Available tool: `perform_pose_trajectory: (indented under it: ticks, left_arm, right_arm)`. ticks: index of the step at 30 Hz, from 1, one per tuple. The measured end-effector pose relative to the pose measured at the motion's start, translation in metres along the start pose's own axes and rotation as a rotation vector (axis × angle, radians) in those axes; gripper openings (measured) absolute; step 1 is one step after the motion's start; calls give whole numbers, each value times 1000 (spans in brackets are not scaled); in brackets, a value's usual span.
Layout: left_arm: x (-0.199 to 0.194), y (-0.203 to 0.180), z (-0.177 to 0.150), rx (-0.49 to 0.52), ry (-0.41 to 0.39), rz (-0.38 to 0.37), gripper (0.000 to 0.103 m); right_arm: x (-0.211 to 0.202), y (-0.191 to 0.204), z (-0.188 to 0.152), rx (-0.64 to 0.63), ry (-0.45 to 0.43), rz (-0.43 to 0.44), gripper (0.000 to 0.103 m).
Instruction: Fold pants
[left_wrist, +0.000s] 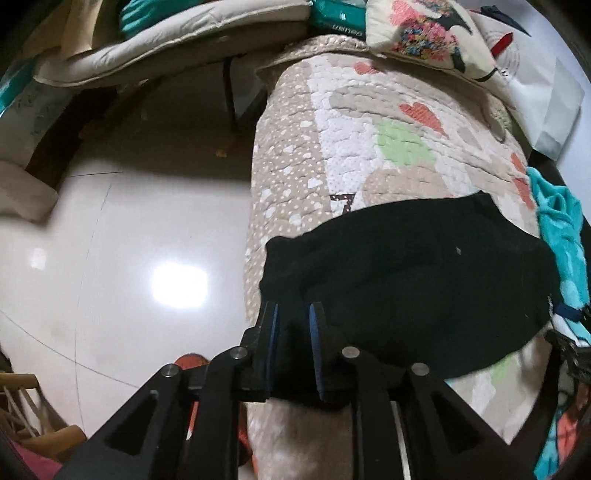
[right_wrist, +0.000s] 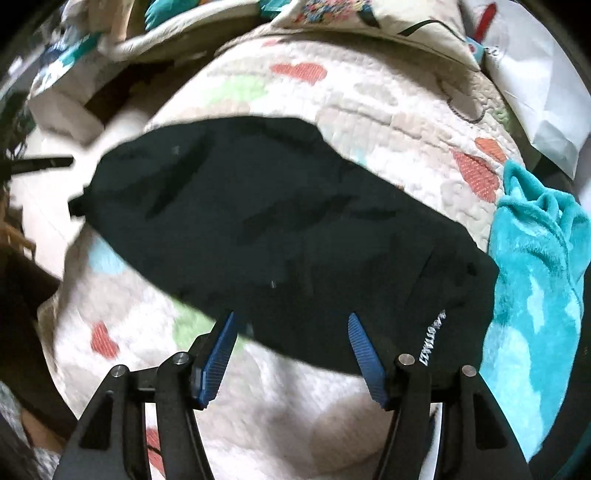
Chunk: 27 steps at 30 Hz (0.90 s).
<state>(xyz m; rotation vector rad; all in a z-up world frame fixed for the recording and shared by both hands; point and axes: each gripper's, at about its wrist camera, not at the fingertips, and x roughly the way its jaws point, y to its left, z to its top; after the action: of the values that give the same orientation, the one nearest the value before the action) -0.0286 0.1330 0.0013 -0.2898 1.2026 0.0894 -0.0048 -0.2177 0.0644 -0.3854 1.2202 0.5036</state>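
The black pants (left_wrist: 417, 273) lie in a folded bundle on a quilted bedcover (left_wrist: 369, 147) printed with hearts and clouds. My left gripper (left_wrist: 293, 314) is shut on the pants' near left corner, with black cloth pinched between its blue pads. In the right wrist view the pants (right_wrist: 280, 229) spread across the quilt (right_wrist: 388, 99), with white lettering at their near right edge. My right gripper (right_wrist: 291, 325) is open, its blue pads wide apart just above the pants' near edge, holding nothing.
A teal fleece blanket (right_wrist: 535, 277) lies bunched against the right side of the pants. Printed pillows (left_wrist: 424, 33) and a white paper bag (right_wrist: 539, 88) sit at the far end of the bed. Glossy white floor (left_wrist: 129, 258) lies left of the bed.
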Motion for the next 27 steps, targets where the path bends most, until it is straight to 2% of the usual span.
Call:
perform_pose_trajectory:
  ticks: [2,3,5,7,8,10,12,16,20,22,23,24,25,27]
  left_arm:
    - [15,-5,5,20,7,-6,20]
    - [23,-10,6,39,20,5,25]
    - [39,-18,6,90,39,52,26]
    - [46,-27,4,159,41,84,21]
    - [44,-31,4,177,32,93,8]
    - [43,-35,9,198,20,125,6]
    - [44,-39,18,222,-2,194,6]
    - [50,-41,36,219,-29,260,6]
    - [50,-36,40,181,-31,251,11]
    - [47,-23,34,138,-9,225,22]
    - [44,-10,30,90,3,222,38]
    - [42,-3,26,55,12,216,46]
    - [41,16,19,-24,32,190,47]
    - [43,42,7,-150,75,106,59]
  right_arm:
    - [5,5,6,22,-14,17,67]
    - [9,7,9,28,-20,26,67]
    - [17,11,11,36,-32,37,67]
    - [22,13,8,40,-45,38,67]
    - [24,12,7,47,-49,40,67]
    - [27,6,6,78,-63,50,65]
    - [29,-4,6,119,-72,54,61]
    - [35,-26,6,211,-80,38,58]
    - [39,-39,4,275,-87,7,58]
    - [40,-44,4,299,-87,6,58]
    - [40,-45,4,302,-87,5,58]
    - [41,-45,6,299,-86,3,58]
    - [41,-42,8,290,-85,-4,58]
    - [39,-35,15,256,-86,-17,58]
